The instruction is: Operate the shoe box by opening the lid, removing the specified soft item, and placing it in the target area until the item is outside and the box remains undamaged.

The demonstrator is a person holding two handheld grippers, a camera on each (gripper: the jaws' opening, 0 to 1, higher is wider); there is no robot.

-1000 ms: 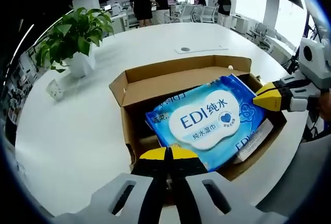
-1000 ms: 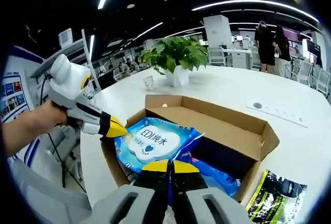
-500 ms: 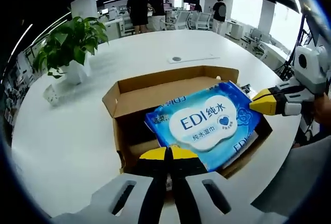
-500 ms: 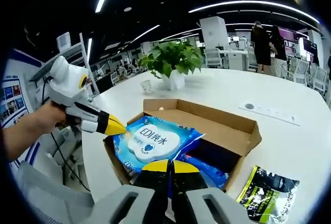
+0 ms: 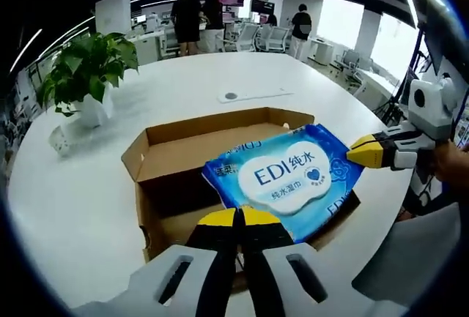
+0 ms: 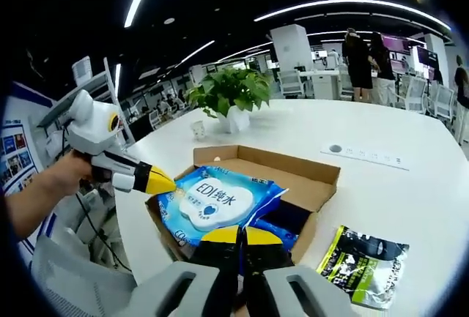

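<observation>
Left gripper (image 5: 239, 218): jaws closed together on the near edge of the blue wet-wipes pack (image 5: 287, 176). Right gripper (image 6: 239, 236): jaws likewise pressed shut on the opposite edge of the same pack, so the pack is pinched from both ends. In the left gripper view the right gripper's yellow tip meets the pack's far corner. The pack sits tilted above the open cardboard shoe box (image 5: 170, 178), flaps standing up, and overhangs the box's side. The box rests on a white round table (image 5: 80, 185). A green-and-black packet (image 6: 363, 264) lies flat on the table beside the box. A potted plant (image 5: 84, 72) stands well apart.
</observation>
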